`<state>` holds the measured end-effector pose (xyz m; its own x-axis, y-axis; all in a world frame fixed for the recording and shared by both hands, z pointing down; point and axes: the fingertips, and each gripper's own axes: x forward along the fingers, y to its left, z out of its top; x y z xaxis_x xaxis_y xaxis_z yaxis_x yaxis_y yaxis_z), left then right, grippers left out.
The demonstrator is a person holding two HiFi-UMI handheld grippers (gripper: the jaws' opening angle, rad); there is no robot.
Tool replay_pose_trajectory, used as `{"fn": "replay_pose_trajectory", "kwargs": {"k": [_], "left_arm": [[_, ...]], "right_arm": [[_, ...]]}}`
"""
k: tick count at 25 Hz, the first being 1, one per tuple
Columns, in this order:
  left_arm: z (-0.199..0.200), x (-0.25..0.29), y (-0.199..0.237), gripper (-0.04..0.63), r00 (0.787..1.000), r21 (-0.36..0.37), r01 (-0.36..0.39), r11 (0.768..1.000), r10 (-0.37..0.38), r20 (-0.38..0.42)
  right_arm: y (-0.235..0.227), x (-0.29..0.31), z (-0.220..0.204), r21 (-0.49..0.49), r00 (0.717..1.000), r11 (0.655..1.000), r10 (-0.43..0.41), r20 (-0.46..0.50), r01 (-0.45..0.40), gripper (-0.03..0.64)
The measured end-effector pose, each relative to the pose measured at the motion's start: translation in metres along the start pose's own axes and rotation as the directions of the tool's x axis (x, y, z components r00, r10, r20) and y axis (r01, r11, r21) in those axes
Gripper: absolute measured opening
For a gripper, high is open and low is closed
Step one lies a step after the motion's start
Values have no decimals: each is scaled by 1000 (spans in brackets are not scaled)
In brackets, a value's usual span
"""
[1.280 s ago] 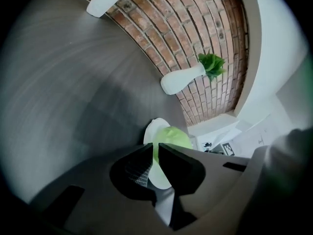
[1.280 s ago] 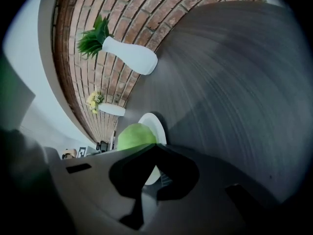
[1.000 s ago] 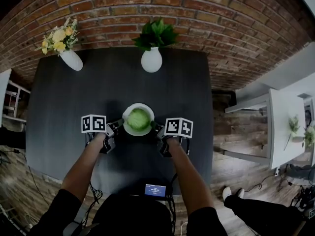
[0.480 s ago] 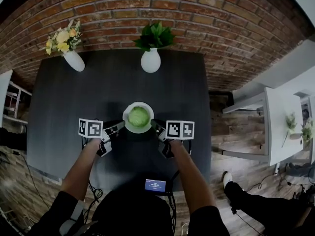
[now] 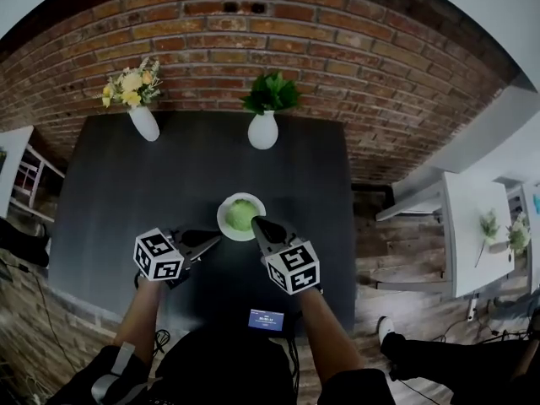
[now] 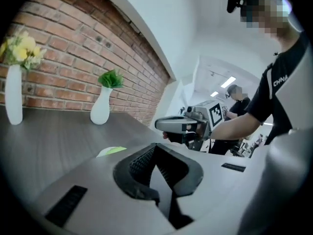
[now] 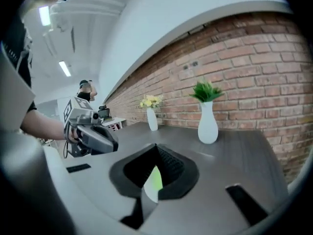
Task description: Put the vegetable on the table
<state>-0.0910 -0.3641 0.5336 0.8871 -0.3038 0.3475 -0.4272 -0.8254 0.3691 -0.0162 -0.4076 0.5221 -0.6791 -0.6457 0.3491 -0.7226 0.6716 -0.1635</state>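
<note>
A round green vegetable (image 5: 242, 214) lies in a white plate (image 5: 226, 225) near the middle of the dark table (image 5: 126, 201). My left gripper (image 5: 217, 239) hovers left of the plate, shut, nothing in it. My right gripper (image 5: 256, 222) points its shut tip at the plate's right rim. In the left gripper view the shut jaws (image 6: 155, 146) aim past the plate (image 6: 103, 152), and the right gripper (image 6: 178, 125) shows beyond. In the right gripper view a strip of the vegetable (image 7: 156, 179) shows behind the shut jaws (image 7: 156, 147).
A white vase of yellow flowers (image 5: 143, 122) and a white vase with a green plant (image 5: 263, 131) stand at the table's far edge against the brick wall. A small screen (image 5: 266, 319) sits at the near edge. A white side table (image 5: 471, 234) stands to the right.
Both grippers have risen from beside the plate and come nearer the camera. The left one has drawn back left; the right tip now reaches the plate's rim. The vegetable has stayed put.
</note>
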Motion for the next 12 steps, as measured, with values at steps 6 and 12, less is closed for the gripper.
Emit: {"fn": "replay_pose_trajectory", "kwargs": {"k": [6, 12], "left_arm": [[23, -39, -16, 3, 948, 323, -317, 892, 311, 71], [66, -90, -3, 3, 626, 713, -581, 392, 775, 84]], "right_arm": [[36, -23, 22, -151, 997, 988, 30, 71, -19, 6], [42, -38, 19, -207, 996, 975, 85, 12, -81, 6]]}}
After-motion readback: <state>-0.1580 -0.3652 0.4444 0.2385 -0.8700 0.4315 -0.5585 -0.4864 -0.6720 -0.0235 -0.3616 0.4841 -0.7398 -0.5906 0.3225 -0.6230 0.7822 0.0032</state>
